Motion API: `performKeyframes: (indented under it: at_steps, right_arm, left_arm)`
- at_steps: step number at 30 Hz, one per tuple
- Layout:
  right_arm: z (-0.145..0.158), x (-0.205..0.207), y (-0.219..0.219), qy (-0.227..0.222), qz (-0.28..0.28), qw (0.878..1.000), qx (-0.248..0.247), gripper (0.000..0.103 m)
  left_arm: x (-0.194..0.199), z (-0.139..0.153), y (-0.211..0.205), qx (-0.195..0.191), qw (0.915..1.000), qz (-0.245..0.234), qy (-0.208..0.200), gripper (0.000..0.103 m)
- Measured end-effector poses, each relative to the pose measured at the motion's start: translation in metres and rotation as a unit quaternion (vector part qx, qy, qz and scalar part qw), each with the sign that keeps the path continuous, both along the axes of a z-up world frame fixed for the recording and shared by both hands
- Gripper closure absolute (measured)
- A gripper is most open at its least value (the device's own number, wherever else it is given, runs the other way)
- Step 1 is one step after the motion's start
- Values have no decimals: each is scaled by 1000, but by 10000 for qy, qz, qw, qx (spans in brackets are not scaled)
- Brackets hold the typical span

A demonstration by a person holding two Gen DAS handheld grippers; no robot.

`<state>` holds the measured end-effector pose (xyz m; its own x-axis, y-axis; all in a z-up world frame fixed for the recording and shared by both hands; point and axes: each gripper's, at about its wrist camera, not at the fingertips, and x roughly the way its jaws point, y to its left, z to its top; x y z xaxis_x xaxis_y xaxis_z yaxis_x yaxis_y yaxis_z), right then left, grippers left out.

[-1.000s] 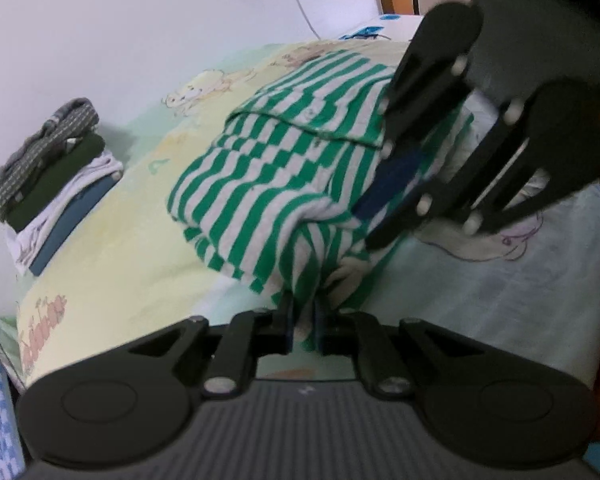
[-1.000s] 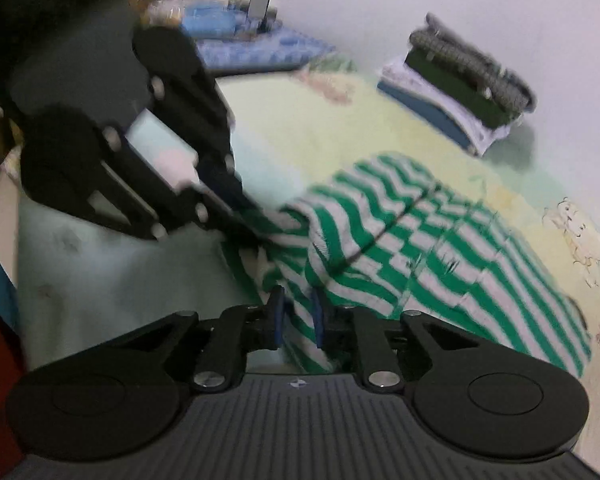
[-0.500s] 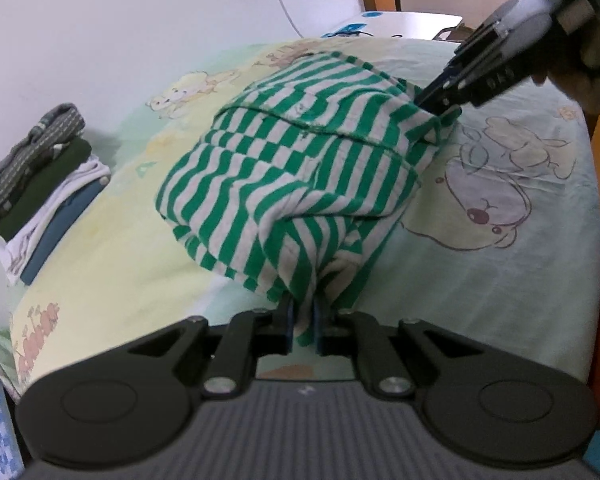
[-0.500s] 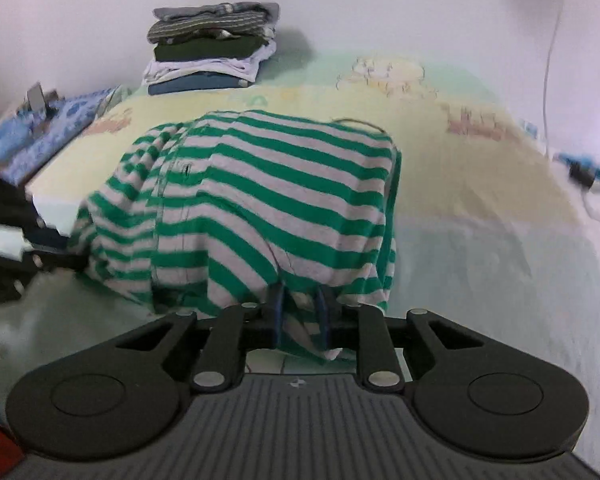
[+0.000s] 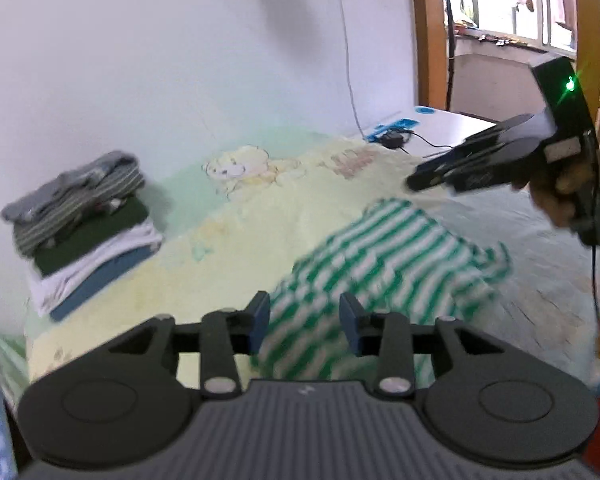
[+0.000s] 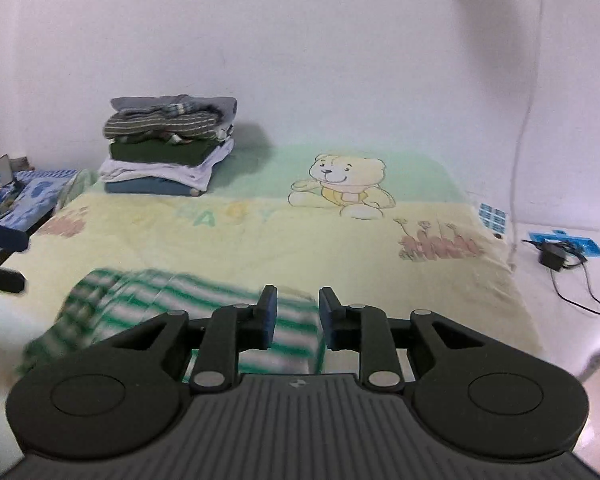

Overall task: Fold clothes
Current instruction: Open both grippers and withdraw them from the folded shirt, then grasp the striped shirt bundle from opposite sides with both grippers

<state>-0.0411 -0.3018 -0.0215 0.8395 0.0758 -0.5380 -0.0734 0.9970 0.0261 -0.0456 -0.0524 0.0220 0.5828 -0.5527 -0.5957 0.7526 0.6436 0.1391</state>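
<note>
My left gripper [image 5: 304, 322] has just been opening; its jaws stand apart with nothing pressed between them. My right gripper [image 6: 296, 316] has been opening too, and its pads are also free. The green striped shirt [image 5: 384, 264] lies below both, loose on the bear-print bed sheet [image 6: 260, 232], in a blurred, folded-over bundle. I judge this piece is nearly finished. What is left is to bring it to the stack of folded clothes [image 6: 168, 144] by the wall.

striped shirt [image 6: 172, 300] on bed [image 6: 260, 240], clothes stack [image 6: 168, 152] behind
</note>
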Motion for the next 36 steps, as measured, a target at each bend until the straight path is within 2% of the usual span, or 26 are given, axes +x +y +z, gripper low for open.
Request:
performKeyframes:
  at_steps: [4, 5, 9, 10, 13, 15, 17, 20, 24, 26, 27, 29, 31, 32, 36]
  right_arm:
    - [-24, 25, -2, 223, 249, 9992, 197, 79]
    - [-29, 26, -4, 258, 291, 9992, 45, 79]
    - [-47, 19, -32, 570, 381, 9965, 479, 77]
    - [-51, 16, -37, 558, 384, 9956, 643, 75]
    - [-51, 17, -36, 534, 403, 9955, 671, 75]
    - [-43, 16, -35, 559, 442, 9960, 538, 72]
    - [-29, 8, -45, 588, 295, 9948, 777, 72]
    - [-15, -14, -46, 343, 454, 9940, 934, 72]
    - [-30, -35, -22, 572, 753, 9941, 528, 76]
    - [-50, -38, -23, 694, 468, 9942, 672, 75]
    - [-55, -41, -26, 618, 366, 9939, 842, 75]
    - [-52, -41, -20, 620, 388, 9952, 643, 73]
    - [-51, -40, -16, 620, 398, 9959, 516, 72]
    - [-51, -40, -16, 612, 387, 9960, 521, 72]
    - [-52, -41, -14, 580, 227, 9968, 497, 70]
  left_arm:
    - [14, -41, -43, 218, 9994, 14, 286, 66]
    - [11, -50, -47, 303, 9988, 25, 384, 66]
    - [-12, -69, -46, 238, 9985, 270, 416, 66]
    - [-13, -70, -48, 210, 9983, 339, 422, 66]
    - [-15, -73, -53, 155, 9976, 521, 432, 65]
    - [-14, -71, -55, 172, 9969, 591, 494, 65]
    - [-20, -68, -54, 241, 9969, 587, 473, 65]
    - [-26, -70, -55, 238, 9966, 700, 353, 65]
    - [-33, -71, -57, 88, 9952, 927, 315, 65]
    - [-35, -73, -56, 47, 9951, 958, 248, 65]
    - [-37, -73, -55, 45, 9950, 974, 209, 65]
    - [-42, -74, -54, 42, 9948, 1008, 128, 65]
    - [-46, -72, -52, 27, 9950, 991, 130, 58]
    - [-47, -71, -49, 12, 9953, 953, 180, 51]
    - [-50, -59, -33, -147, 9941, 1038, 281, 45]
